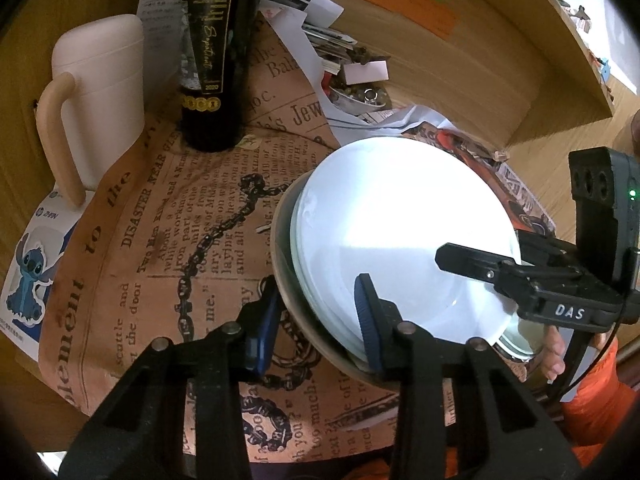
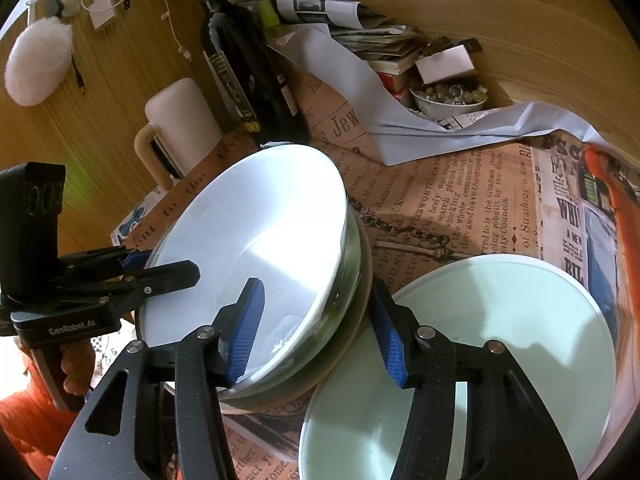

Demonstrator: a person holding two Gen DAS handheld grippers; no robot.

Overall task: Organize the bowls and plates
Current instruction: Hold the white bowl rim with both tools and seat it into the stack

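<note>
Nearest, in the left wrist view: left gripper [image 1: 316,284] astride the near rim of a nested stack, one blue pad outside against the brown outer bowl [image 1: 277,236], the other inside on the white bowl [image 1: 400,220]. Jaws narrow around the stacked walls; cannot tell whether the pads truly press.

Same from the right wrist view: right gripper [image 2: 316,286] astride the opposite rim, one pad inside the white bowl, the other outside by the outer wall, with a glass bowl [image 2: 352,264] sandwiched between white and brown. Narrow again, a firm squeeze not clear.

Beneath the right gripper's outer finger, just beside the stack: a pale green plate [image 2: 520,320], flat on the newspaper-print cloth [image 1: 160,240]. Stack likewise on that cloth, mid-table.

At the frame edges: a hand [image 2: 76,364] around the left gripper's handle, and an orange sleeve [image 1: 592,392].

Further back: dark wine bottle [image 1: 212,80] upright, cream jug [image 1: 104,80] just beside it.

Farthest: small bowl of beads [image 2: 448,100] among loose papers [image 2: 360,36] against the wooden wall.
</note>
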